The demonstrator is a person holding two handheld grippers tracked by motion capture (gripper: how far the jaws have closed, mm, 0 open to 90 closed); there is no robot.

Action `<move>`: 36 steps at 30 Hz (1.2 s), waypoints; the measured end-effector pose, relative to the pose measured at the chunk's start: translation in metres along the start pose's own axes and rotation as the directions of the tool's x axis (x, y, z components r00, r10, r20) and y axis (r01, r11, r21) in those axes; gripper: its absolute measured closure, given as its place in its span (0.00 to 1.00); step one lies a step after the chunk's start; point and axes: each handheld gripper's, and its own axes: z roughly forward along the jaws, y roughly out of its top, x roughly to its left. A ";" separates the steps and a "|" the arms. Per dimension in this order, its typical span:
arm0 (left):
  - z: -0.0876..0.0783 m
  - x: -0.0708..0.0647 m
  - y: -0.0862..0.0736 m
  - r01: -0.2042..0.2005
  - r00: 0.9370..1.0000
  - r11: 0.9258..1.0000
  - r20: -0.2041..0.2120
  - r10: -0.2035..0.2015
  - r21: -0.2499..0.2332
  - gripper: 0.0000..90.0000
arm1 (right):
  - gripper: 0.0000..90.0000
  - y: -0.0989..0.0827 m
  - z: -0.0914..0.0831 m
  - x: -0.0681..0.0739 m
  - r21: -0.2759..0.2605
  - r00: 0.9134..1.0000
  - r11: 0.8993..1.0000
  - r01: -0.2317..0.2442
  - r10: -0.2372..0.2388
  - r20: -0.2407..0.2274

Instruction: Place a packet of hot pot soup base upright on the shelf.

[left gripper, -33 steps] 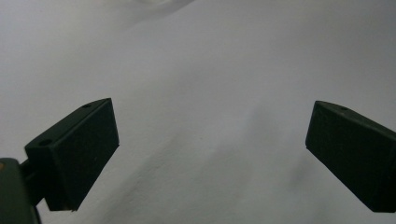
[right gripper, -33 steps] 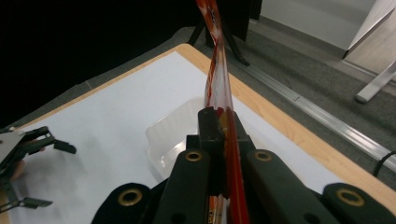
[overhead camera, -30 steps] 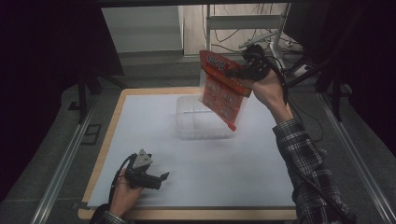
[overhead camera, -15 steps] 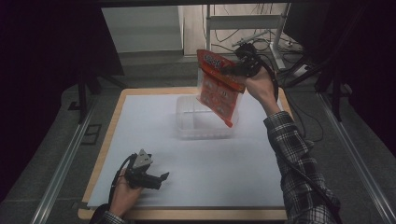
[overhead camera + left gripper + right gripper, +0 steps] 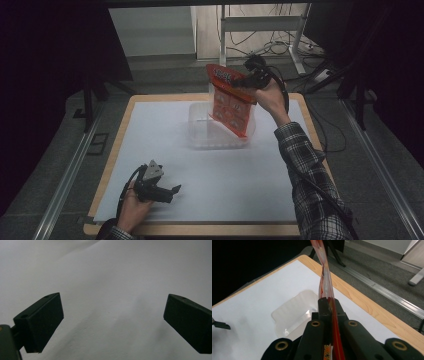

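Red snack bag (image 5: 231,102) hangs in the air over the clear plastic tub (image 5: 218,131), long axis sloping down, low corner at the tub's right side. Right gripper (image 5: 248,81) has its fingers clamped on the bag's top edge, so the bag trails below them, toward the tub. Likely next: lower it in. Left gripper (image 5: 172,190) sits near the bench (image 5: 300,104) front edge, well apart from the tub, fingers (image 5: 41,321) wide apart, holding nothing.
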 end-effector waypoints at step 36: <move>0.001 -0.001 -0.001 -0.012 1.000 1.000 -0.006 0.012 0.014 0.03 | 0.63 -0.023 0.015 -0.033 0.015 0.989 0.999 -0.042 0.039 0.143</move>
